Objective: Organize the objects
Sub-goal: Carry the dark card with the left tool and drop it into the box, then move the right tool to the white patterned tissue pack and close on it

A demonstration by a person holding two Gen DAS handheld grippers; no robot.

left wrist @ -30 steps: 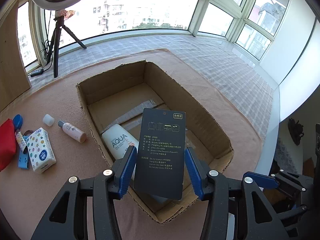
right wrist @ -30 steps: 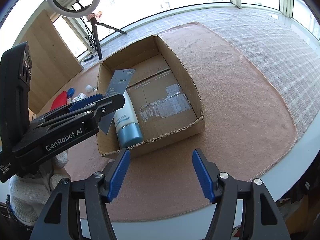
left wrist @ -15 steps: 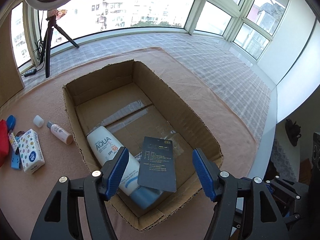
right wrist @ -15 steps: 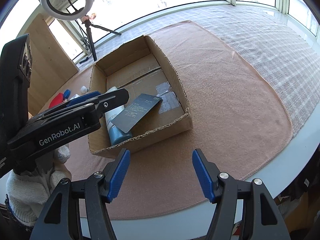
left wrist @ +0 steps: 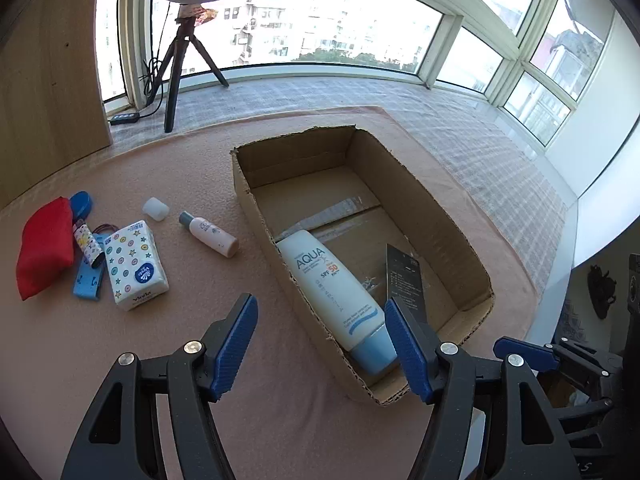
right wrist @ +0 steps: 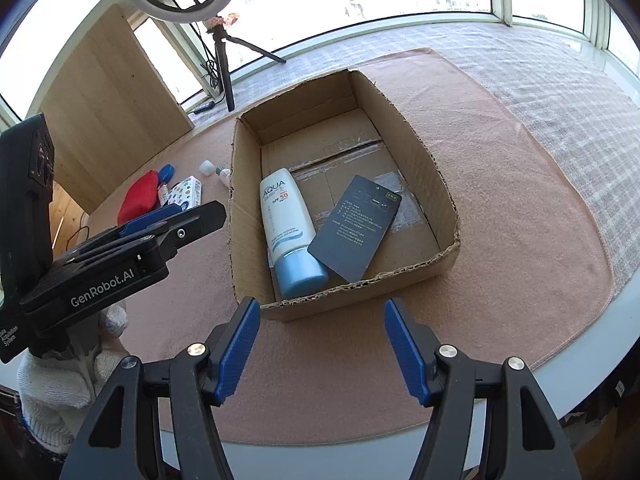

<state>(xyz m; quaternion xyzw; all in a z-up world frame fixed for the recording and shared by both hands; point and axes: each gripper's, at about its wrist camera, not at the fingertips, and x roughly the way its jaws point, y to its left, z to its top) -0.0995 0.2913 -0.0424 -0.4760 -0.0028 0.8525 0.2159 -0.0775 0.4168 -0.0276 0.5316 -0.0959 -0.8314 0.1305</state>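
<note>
An open cardboard box (right wrist: 416, 148) (left wrist: 448, 220) stands on the pink mat. Inside it lie a white AQUA sunscreen tube (right wrist: 286, 220) (left wrist: 332, 292) with a blue cap and a dark card (right wrist: 354, 228) (left wrist: 404, 278) leaning on the tube. My left gripper (left wrist: 320, 340) is open and holds nothing, at the box's near left corner; in the right wrist view it (right wrist: 192, 218) shows at the left of the box. My right gripper (right wrist: 322, 346) is open over the mat in front of the box.
Left of the box lie a small bottle (left wrist: 210, 234), a white cap (left wrist: 156, 209), a tissue pack (left wrist: 134, 264), a red pouch (left wrist: 44, 242) and blue items (left wrist: 86, 280). A ring light tripod (left wrist: 180, 68) stands by the window. The table edge (right wrist: 540, 368) runs near the right gripper.
My left gripper let go of the dark card, which dropped into the box against the tube. That gripper then swung left, away from the box. The right gripper moved closer to the box.
</note>
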